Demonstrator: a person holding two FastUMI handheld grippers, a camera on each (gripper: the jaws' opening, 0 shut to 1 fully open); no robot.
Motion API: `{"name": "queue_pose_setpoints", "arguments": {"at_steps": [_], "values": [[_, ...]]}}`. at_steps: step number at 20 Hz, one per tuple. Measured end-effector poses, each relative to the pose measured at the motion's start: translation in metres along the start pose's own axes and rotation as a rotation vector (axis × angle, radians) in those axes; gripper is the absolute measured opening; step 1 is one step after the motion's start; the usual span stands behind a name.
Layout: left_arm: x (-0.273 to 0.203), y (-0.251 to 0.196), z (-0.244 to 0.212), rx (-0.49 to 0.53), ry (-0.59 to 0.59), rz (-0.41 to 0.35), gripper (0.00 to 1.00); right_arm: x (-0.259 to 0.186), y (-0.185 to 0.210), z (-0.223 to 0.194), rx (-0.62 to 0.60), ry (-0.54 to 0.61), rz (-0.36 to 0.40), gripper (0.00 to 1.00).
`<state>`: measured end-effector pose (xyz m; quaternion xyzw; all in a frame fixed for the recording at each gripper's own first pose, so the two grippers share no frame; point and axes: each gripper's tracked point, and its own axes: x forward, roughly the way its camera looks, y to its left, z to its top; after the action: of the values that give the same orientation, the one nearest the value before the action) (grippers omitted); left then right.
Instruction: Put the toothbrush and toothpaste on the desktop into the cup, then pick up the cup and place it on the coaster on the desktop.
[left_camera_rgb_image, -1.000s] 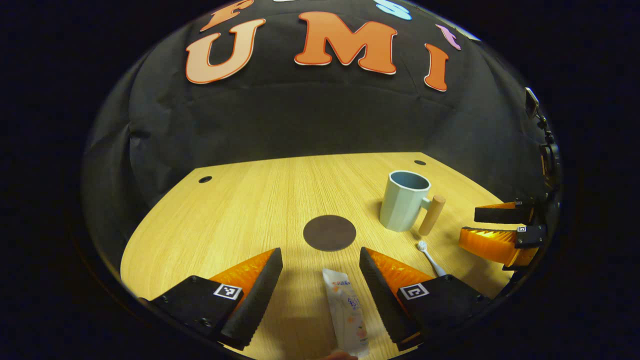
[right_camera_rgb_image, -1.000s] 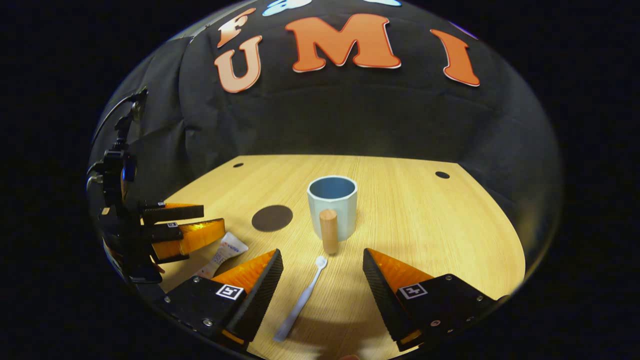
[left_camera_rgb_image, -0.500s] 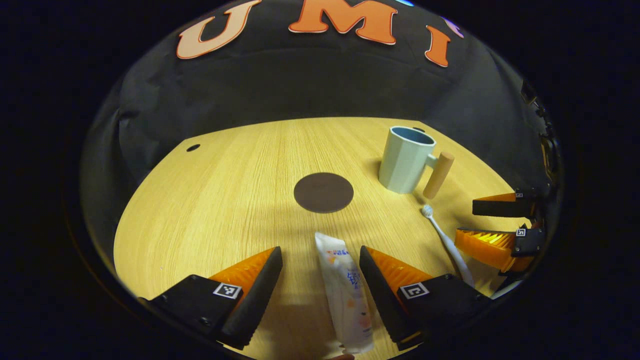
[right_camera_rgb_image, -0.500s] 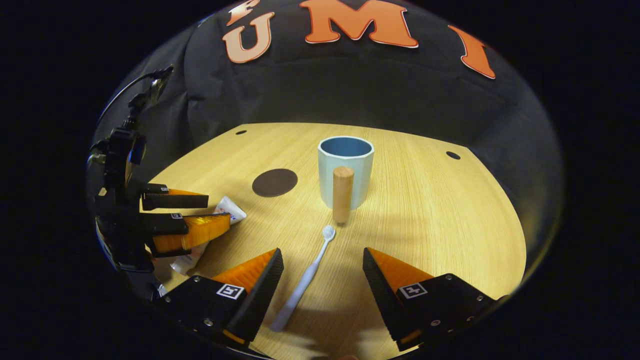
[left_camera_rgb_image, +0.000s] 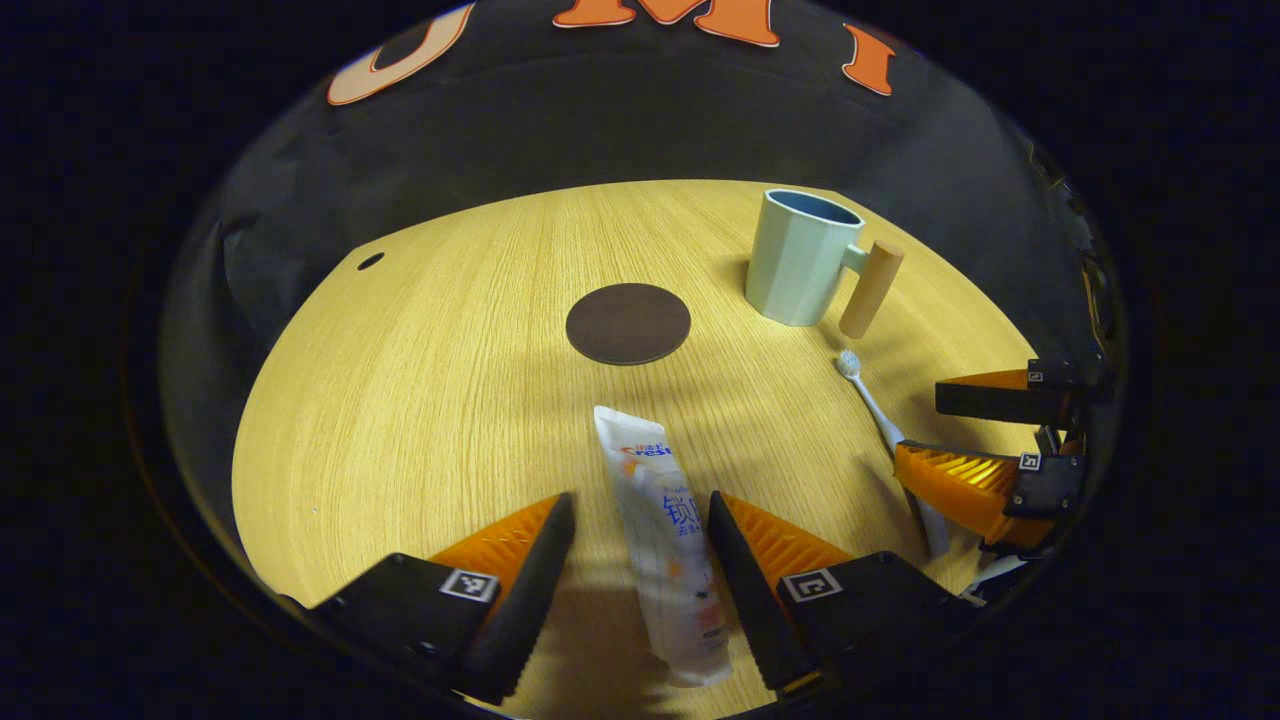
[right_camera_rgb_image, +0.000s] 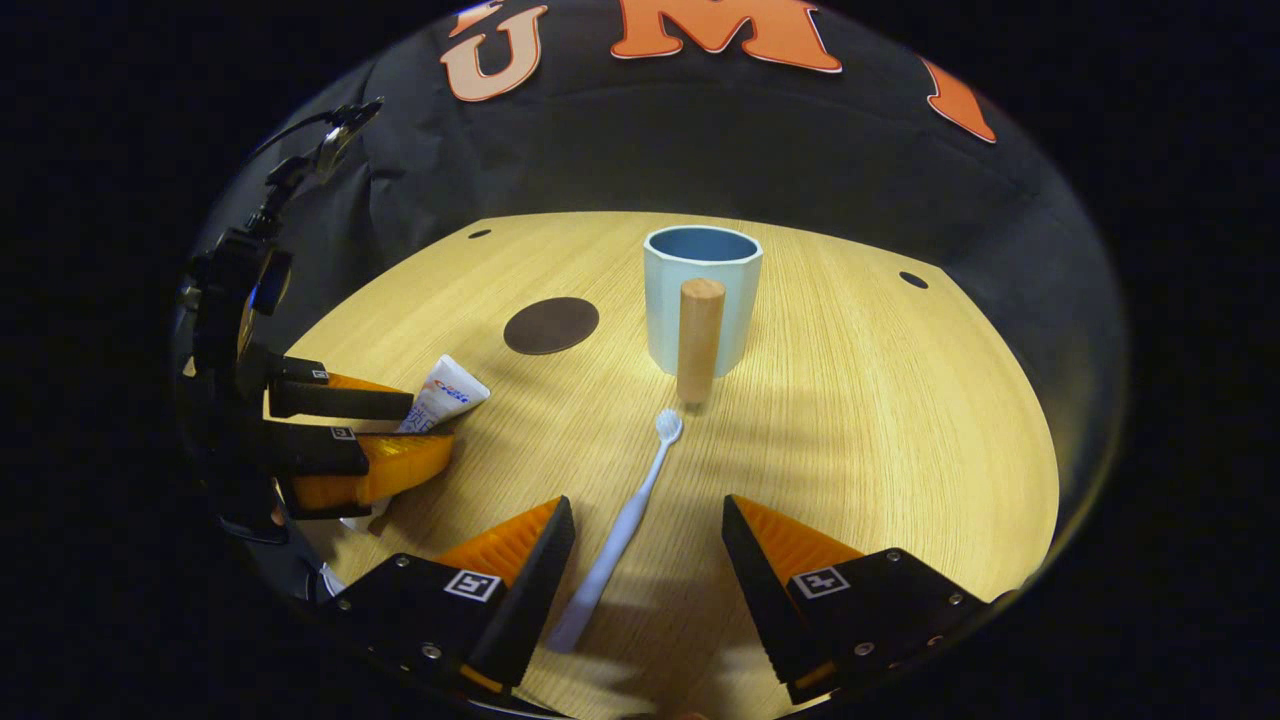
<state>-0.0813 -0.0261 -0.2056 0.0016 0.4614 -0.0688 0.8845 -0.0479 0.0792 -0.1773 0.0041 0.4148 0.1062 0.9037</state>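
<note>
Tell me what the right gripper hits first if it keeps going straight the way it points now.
Probably the toothbrush: it lies on the desktop between the open right gripper fingers, head pointing away. Beyond it stands the cup, handle facing the gripper. Its height above the desktop is unclear.

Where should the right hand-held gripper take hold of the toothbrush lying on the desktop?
Grip the toothbrush on its slim handle, near the middle, coming down from above with one finger on each side. It lies flat, with its head toward the cup's wooden handle, and already runs between the open right hand-held gripper.
</note>
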Motion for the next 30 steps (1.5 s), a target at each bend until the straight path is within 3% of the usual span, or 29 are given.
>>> {"name": "queue_pose_setpoints", "arguments": {"at_steps": [2, 3, 4, 5, 7, 8, 10, 11, 12, 13, 14, 17, 20, 26, 30], "values": [[0.002, -0.001, 0.001, -0.002, 0.008, 0.003, 0.72, 0.000, 0.005, -0.002, 0.010, 0.006, 0.015, 0.85], [0.003, -0.002, 0.002, -0.005, 0.004, -0.002, 0.72, 0.001, 0.007, -0.001, 0.011, 0.011, 0.022, 0.83], [0.010, -0.004, 0.001, -0.012, 0.006, -0.001, 0.56, 0.002, 0.009, -0.003, 0.009, 0.015, 0.024, 0.80], [0.003, 0.001, 0.002, -0.006, -0.003, 0.009, 0.55, 0.002, 0.010, -0.003, 0.004, 0.020, 0.024, 0.78], [0.002, 0.008, 0.002, -0.047, -0.006, 0.031, 0.38, 0.004, 0.014, -0.005, -0.003, 0.028, 0.026, 0.69], [-0.002, 0.007, 0.004, -0.053, -0.013, 0.020, 0.23, 0.004, 0.013, -0.005, 0.000, 0.028, 0.023, 0.71], [-0.001, 0.010, 0.007, -0.059, -0.025, 0.027, 0.23, 0.005, 0.011, -0.005, 0.010, 0.036, 0.006, 0.68], [-0.002, 0.010, 0.006, -0.055, -0.028, 0.023, 0.15, 0.006, 0.011, -0.006, 0.017, 0.041, 0.004, 0.72], [-0.002, 0.010, 0.006, -0.056, -0.032, 0.020, 0.15, 0.007, 0.010, -0.007, 0.025, 0.048, 0.004, 0.59], [0.001, 0.010, 0.007, -0.059, -0.035, 0.023, 0.15, 0.007, 0.009, -0.005, 0.028, 0.048, -0.001, 0.66], [0.002, 0.010, 0.007, -0.059, -0.036, 0.023, 0.15, 0.009, 0.009, -0.007, 0.032, 0.056, -0.005, 0.57], [0.002, 0.010, 0.007, -0.067, -0.043, 0.033, 0.15, 0.010, 0.004, -0.007, 0.037, 0.075, -0.036, 0.45], [0.001, 0.011, 0.011, -0.069, -0.060, 0.032, 0.15, 0.011, 0.003, -0.006, 0.011, 0.075, -0.059, 0.26], [-0.001, 0.009, 0.014, -0.076, -0.091, 0.050, 0.16, 0.015, 0.007, -0.003, 0.038, 0.046, -0.033, 0.11], [-0.008, 0.007, 0.019, -0.075, -0.109, 0.046, 0.15, 0.018, 0.010, 0.001, 0.011, 0.013, -0.011, 0.09]]}}
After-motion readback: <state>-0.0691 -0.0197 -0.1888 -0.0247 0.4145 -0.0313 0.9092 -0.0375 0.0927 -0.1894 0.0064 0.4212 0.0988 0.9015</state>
